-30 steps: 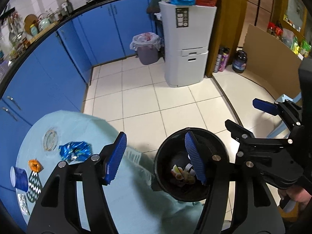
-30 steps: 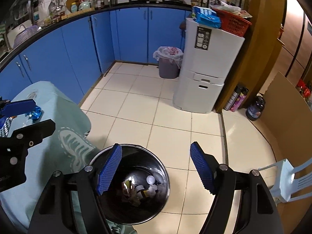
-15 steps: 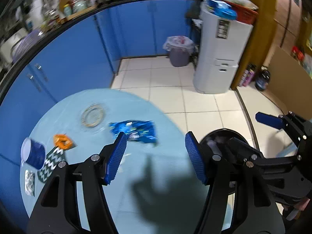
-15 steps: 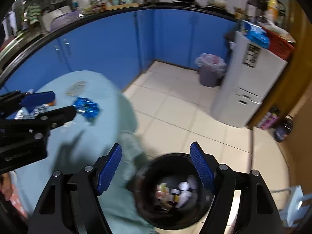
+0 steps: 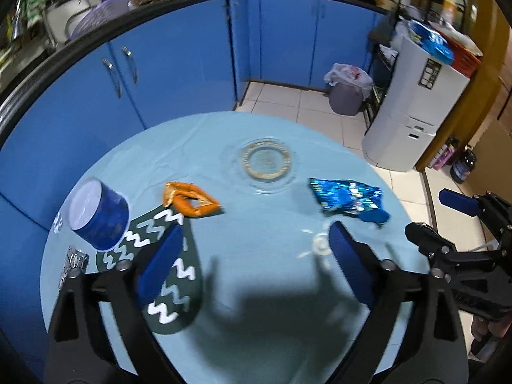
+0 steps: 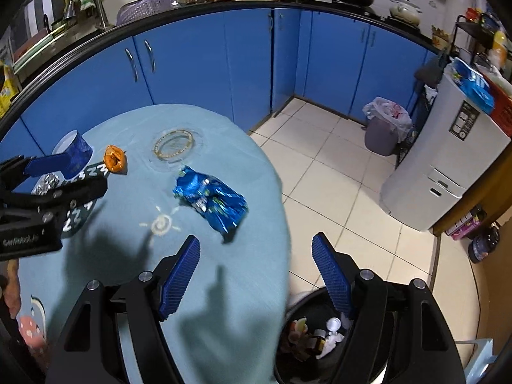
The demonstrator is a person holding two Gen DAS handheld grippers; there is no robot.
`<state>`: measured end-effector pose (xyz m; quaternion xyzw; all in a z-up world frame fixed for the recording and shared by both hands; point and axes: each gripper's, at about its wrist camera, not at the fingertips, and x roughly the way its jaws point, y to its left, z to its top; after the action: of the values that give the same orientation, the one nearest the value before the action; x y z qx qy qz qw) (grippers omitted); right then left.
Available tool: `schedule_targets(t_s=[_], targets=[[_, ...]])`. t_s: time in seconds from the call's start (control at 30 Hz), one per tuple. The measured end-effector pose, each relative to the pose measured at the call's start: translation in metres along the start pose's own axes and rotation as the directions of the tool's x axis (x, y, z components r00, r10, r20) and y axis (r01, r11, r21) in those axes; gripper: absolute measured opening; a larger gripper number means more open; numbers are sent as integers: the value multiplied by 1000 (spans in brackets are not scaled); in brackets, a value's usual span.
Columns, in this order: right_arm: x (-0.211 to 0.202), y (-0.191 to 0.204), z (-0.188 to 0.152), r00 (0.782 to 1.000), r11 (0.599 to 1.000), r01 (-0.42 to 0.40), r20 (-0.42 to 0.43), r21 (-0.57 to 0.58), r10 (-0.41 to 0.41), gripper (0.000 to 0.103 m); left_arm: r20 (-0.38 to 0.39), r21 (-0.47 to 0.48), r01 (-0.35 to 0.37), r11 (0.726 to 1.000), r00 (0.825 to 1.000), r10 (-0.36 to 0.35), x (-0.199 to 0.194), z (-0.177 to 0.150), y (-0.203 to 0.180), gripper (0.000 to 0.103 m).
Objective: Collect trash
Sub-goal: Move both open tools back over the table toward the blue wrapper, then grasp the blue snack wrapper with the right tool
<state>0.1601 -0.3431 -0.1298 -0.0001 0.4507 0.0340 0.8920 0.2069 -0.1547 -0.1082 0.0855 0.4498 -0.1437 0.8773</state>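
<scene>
Left gripper (image 5: 252, 256) above the round table (image 5: 224, 140), jaws opening wide, nothing between them. Right gripper (image 6: 256, 275) spread too, empty — over the table's edge. Blue wrapper (image 6: 211, 201) lying crumpled on the table, beside a glass dish (image 6: 174, 144).

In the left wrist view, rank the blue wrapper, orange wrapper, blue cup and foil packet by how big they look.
1. blue wrapper and blue cup: look alike, unranked
2. orange wrapper
3. foil packet, partly hidden by the left gripper
</scene>
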Motion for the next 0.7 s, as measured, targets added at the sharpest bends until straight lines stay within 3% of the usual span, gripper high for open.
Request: schedule_targets(t_s=[0.1,0.37,0.7], targets=[[8,8,9,1000,1000,-7,-1,-9,7,71,-5,-17,1,1000,1000,-1,8,1,17,100],[34,25,34,1000,999,-21,-17,-28,20,72,-17,-37,-37,999,999,37,35,6,49,100],[61,34,42,998,998,3,-59,-59,-6,72,-64,-48,-78,996,995,75,73,16,68,100]])
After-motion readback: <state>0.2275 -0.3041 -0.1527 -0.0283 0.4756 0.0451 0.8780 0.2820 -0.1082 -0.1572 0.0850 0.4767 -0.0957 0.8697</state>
